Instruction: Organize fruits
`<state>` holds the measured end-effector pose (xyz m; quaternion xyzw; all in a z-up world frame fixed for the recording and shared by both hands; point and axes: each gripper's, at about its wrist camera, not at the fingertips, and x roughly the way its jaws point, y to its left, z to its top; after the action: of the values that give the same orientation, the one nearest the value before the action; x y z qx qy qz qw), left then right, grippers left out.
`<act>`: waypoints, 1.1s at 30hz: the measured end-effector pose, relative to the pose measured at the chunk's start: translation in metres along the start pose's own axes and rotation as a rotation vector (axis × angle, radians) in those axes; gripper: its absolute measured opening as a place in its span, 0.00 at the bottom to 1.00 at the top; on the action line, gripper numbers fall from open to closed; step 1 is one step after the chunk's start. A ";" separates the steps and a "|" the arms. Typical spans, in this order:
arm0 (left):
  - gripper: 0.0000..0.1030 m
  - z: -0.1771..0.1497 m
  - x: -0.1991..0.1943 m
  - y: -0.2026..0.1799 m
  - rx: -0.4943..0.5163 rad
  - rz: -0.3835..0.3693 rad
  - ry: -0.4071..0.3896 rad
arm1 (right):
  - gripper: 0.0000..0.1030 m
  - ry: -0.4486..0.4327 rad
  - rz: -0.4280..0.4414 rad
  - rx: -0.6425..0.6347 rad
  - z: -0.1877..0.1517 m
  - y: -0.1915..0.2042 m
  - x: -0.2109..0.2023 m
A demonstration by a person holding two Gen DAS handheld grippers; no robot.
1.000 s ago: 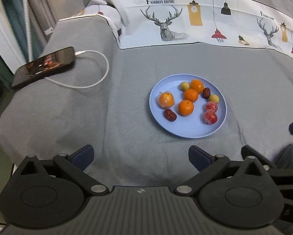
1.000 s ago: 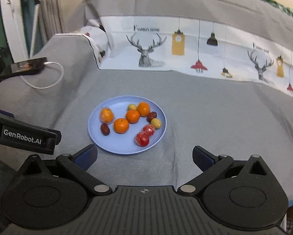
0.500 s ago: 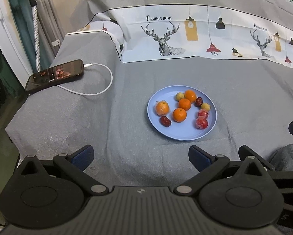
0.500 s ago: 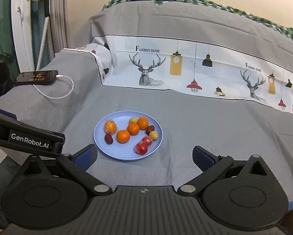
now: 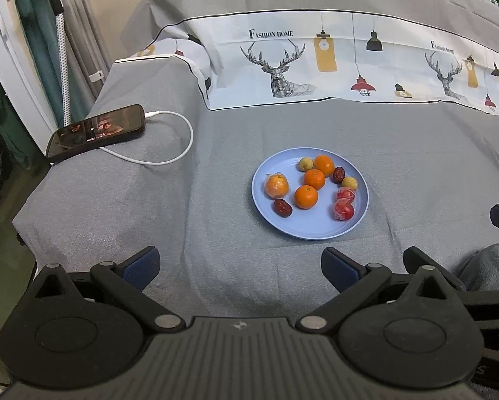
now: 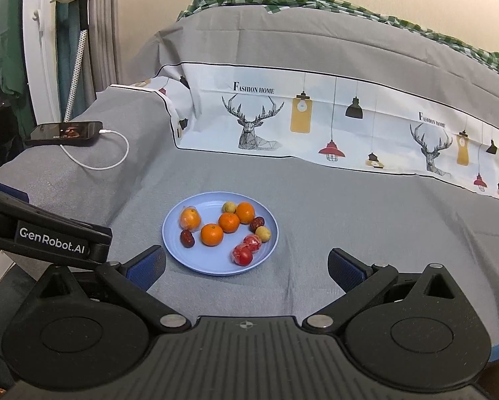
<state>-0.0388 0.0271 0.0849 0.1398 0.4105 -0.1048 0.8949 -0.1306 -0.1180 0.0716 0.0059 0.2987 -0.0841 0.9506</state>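
A light blue plate [image 5: 316, 230] [image 6: 196, 263] lies on the grey bedspread. It holds several oranges [image 5: 306, 196] [image 6: 211, 234], one of them wrapped in plastic [image 5: 277, 185] [image 6: 189, 219], two dark red dates [image 5: 282, 207], two small yellow-green fruits [image 5: 349, 183] and two wrapped red fruits [image 5: 343, 209] [image 6: 241, 255]. My left gripper [image 5: 239, 265] is open and empty, well short of the plate and left of it. My right gripper [image 6: 246, 265] is open and empty, just short of the plate's near rim.
A black phone [image 5: 96, 132] [image 6: 64, 132] on a white charging cable [image 5: 169, 158] lies at the bed's far left corner. A folded quilt with a deer print [image 5: 316, 63] rises behind the plate. The bed's left edge drops off beside the phone.
Both grippers have pulled back and up from the plate, so it looks smaller and farther. The fruits have not moved. Both grippers stay open.
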 end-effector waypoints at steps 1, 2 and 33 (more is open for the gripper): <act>1.00 0.000 0.001 0.000 0.001 0.000 0.000 | 0.99 0.001 0.000 0.000 0.000 0.000 0.000; 1.00 0.000 0.001 0.000 0.001 0.000 0.001 | 0.99 0.001 0.000 0.001 0.000 0.000 0.000; 1.00 0.001 0.007 0.000 0.004 0.004 0.018 | 0.99 0.010 0.001 0.000 0.001 0.001 0.002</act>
<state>-0.0335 0.0267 0.0796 0.1433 0.4180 -0.1025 0.8912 -0.1284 -0.1175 0.0711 0.0065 0.3033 -0.0839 0.9492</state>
